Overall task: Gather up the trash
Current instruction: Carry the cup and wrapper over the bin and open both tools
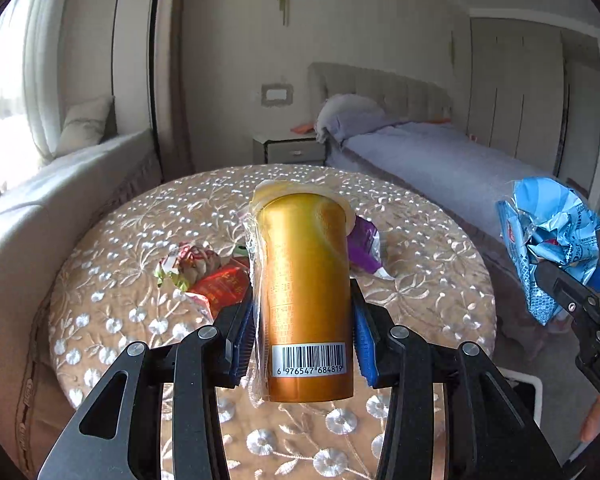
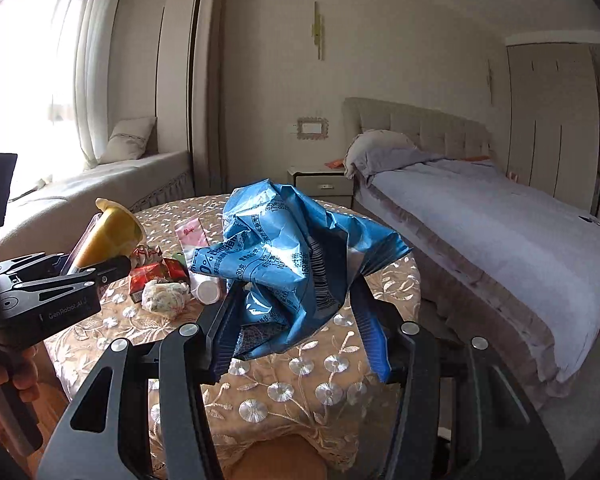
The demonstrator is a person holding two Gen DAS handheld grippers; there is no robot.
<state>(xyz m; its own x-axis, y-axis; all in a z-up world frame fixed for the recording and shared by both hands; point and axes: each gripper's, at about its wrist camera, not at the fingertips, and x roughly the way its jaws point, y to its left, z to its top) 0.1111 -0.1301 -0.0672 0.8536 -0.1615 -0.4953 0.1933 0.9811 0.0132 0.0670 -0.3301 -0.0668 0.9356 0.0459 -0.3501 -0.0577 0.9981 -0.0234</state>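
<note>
My left gripper [image 1: 303, 308] is shut on a gold plastic cup [image 1: 306, 292] with a barcode, held tilted above the round table [image 1: 440, 280]; the cup also shows in the right wrist view [image 2: 108, 236]. My right gripper [image 2: 296, 300] is shut on a crumpled blue wrapper [image 2: 296, 248], held above the table's right side; the wrapper also shows in the left wrist view [image 1: 548, 236]. On the table lie a red wrapper [image 1: 220, 286], a crumpled white-green wrapper [image 1: 188, 266] and a purple wrapper [image 1: 364, 248].
A small white bottle [image 2: 208, 290] and a pink sachet [image 2: 192, 236] lie on the table. A bed [image 2: 500, 220] stands to the right, a window bench [image 1: 60, 184] to the left, a nightstand [image 1: 292, 150] behind.
</note>
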